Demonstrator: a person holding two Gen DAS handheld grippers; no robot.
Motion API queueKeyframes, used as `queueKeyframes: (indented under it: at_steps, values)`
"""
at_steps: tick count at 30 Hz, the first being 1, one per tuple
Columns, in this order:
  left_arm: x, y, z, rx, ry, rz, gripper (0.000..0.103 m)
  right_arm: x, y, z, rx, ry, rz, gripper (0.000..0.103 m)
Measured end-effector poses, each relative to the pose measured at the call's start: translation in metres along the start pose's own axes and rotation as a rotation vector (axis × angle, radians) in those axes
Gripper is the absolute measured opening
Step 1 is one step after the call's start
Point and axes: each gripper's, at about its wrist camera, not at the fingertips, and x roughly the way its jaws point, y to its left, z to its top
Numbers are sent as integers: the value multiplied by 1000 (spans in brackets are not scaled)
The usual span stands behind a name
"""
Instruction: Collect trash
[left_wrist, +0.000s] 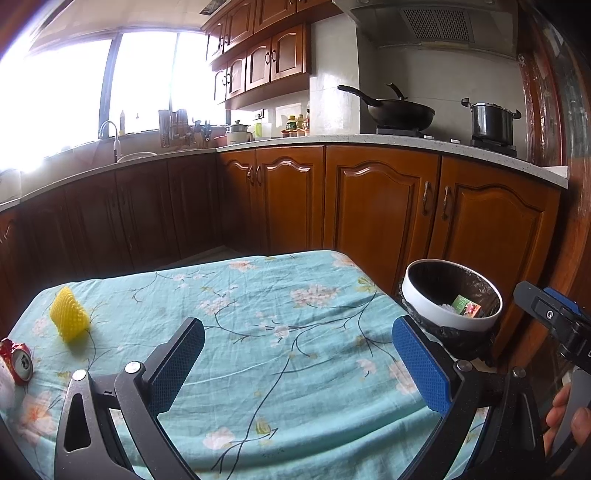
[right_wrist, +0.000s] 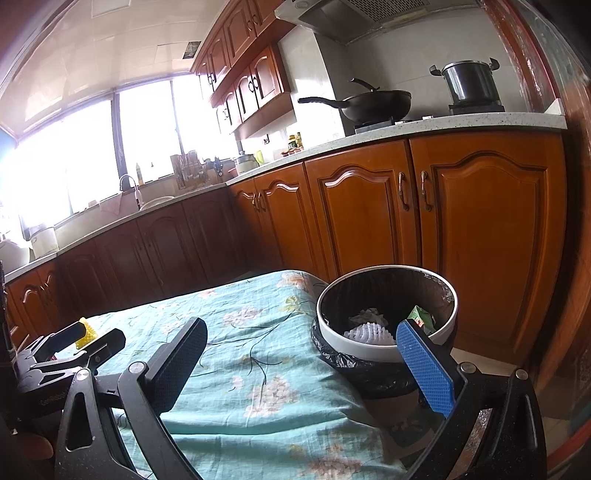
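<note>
A yellow foam net lies on the floral tablecloth at the left, and a crushed red can sits at the left edge. My left gripper hovers open above the cloth, empty. The white trash bin with a black liner stands off the table's right corner, holding a green carton. In the right wrist view my right gripper is open and empty beside the bin, which holds white foam netting, crumpled paper and the carton. The yellow net peeks behind the left gripper.
Wooden cabinets run behind the table under a pale countertop. A wok and a pot sit on the stove. A sink with a faucet is under the bright window. A hand holds the right tool.
</note>
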Motion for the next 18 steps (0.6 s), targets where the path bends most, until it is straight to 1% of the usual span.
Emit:
queueKeyframes:
  at_steps: [18]
  values:
    - [1, 1, -1, 1, 0, 0, 102, -1, 3, 1, 5, 0, 4, 103]
